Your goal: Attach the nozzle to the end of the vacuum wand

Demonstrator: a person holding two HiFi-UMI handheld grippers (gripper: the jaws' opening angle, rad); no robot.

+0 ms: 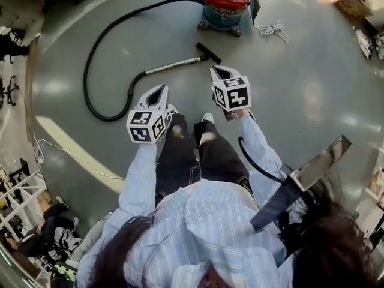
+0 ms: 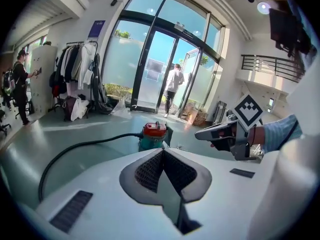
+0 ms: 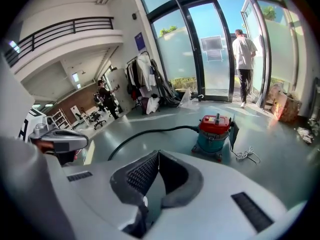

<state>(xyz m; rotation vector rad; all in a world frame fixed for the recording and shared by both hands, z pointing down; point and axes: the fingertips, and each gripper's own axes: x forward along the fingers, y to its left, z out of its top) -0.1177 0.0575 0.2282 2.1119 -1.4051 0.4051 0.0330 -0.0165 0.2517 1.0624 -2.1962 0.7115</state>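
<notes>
- Left hand-held gripper (image 1: 157, 92): jaws pressed fully together, nothing between them. It's held up in front of the person, well above the floor (image 1: 312, 95).
- Right hand-held gripper (image 1: 221, 72): same deal, jaws closed on nothing, tilted down toward the vacuum. My guess is both are empty because there's nothing left to hold.
- The nozzle (image 1: 208, 53) is just past the right gripper's tip in the head view. It lies on the floor at the end of the wand (image 1: 174, 65), and the two look joined in one line. From this height I can't swear it's clicked fully home.
- The wand lies flat, probably because neither gripper supports it.
- The hose (image 1: 96, 59) loops wide from the wand's other end back to the red-topped canister (image 1: 227, 5), so there's plenty of slack.
- The power cord (image 1: 271, 29) is bunched beside the canister, so I'd guess it's unplugged.
</notes>
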